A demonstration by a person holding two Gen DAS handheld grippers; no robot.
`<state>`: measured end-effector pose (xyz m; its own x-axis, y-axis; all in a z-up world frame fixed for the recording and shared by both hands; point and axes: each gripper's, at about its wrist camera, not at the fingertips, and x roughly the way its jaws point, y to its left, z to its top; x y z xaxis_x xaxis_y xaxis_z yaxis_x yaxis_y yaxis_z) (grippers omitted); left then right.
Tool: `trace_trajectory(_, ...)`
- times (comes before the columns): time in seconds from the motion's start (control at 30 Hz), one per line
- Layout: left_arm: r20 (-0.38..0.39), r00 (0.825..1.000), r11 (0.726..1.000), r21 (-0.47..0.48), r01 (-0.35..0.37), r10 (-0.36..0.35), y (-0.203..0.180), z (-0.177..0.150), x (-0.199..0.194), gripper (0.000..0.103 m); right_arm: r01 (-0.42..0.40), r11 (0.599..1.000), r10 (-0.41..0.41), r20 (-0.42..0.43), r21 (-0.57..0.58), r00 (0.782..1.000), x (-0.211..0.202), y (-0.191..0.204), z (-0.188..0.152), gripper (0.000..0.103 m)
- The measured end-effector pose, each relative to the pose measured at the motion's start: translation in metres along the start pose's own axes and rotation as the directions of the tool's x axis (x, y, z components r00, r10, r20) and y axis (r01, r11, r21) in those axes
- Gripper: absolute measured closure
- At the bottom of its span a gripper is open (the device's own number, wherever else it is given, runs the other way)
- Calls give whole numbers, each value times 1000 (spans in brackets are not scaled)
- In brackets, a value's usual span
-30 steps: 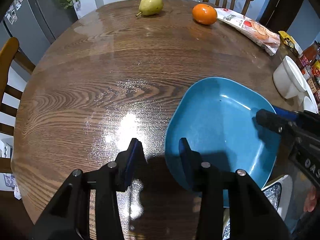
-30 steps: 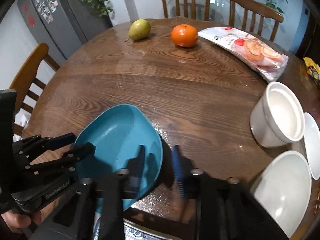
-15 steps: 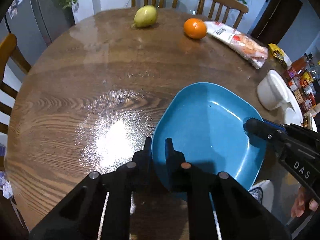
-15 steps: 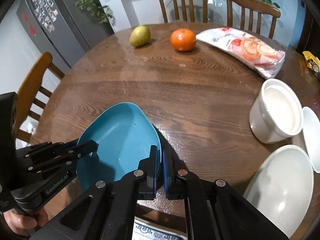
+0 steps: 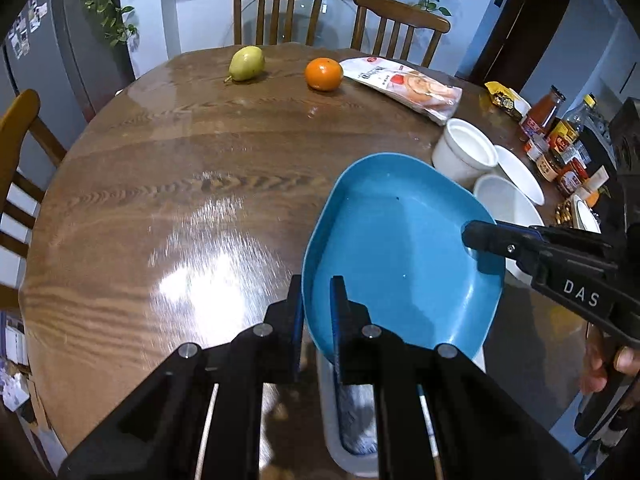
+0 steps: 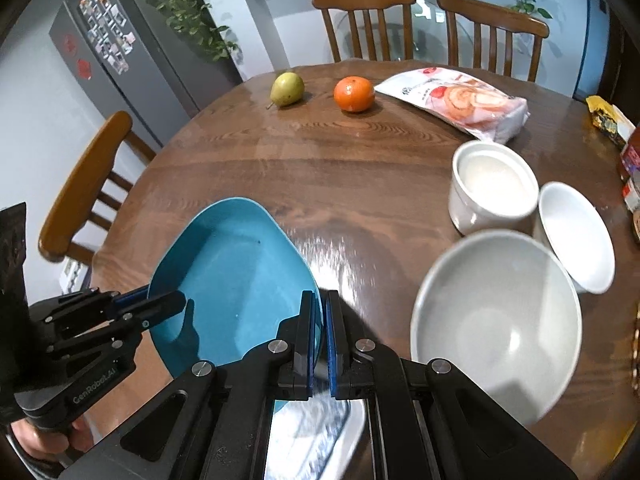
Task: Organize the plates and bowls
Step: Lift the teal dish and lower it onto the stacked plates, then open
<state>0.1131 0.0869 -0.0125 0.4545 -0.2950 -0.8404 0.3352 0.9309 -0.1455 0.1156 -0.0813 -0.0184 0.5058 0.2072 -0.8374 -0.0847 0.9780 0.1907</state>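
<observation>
Both tongs are clamped on the blue plate (image 5: 400,248): the left gripper (image 5: 316,312) pinches the rim on the plate's left side, one pad inside the dish and one outside, its jaws having just been closing with the rim between them, while the right gripper (image 6: 319,340) is pressed almost together on the opposite rim. In the left wrist view the right gripper's fingers are seen reaching over the far edge from the right.

The plate is held off the wooden table (image 5: 160,184), tilted, and appears to hang over a patterned plate (image 6: 312,436) lying at the near edge — only part of that one is seen, and it is blurred. Three white bowls are grouped to the right: a tall straight-sided bowl (image 6: 492,184), a small bowl (image 6: 576,236) touching it, and a wide shallow bowl (image 6: 496,328) nearest the camera. A pear (image 6: 286,89), an orange (image 6: 354,94) and a snack packet (image 6: 456,100) lie well apart at the far side.

The blue plate is judged to be stiff and glazed or smooth plastic — slippery under narrow pads and, if ceramic, breakable when dropped. Its raised rim is the only place that can be gripped, and two opposed holds are judged sensible, since a single pinch would let it swing. A level carry is advised, with both grips kept firm until the plate is set down.
</observation>
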Motion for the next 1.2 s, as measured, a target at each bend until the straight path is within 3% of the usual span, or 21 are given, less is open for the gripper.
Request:
trace_trajectory(0.47,-102,995,997,-78,2,-10,-26,-71,-4,93,-2,997,-6,-92,-83,996,-8,2,-52,97)
trace_trajectory(1.2,-141,989,996,-77,-43,32,-23,-81,9,92,52,985,-76,-146,-165,986,23,15,-51,95)
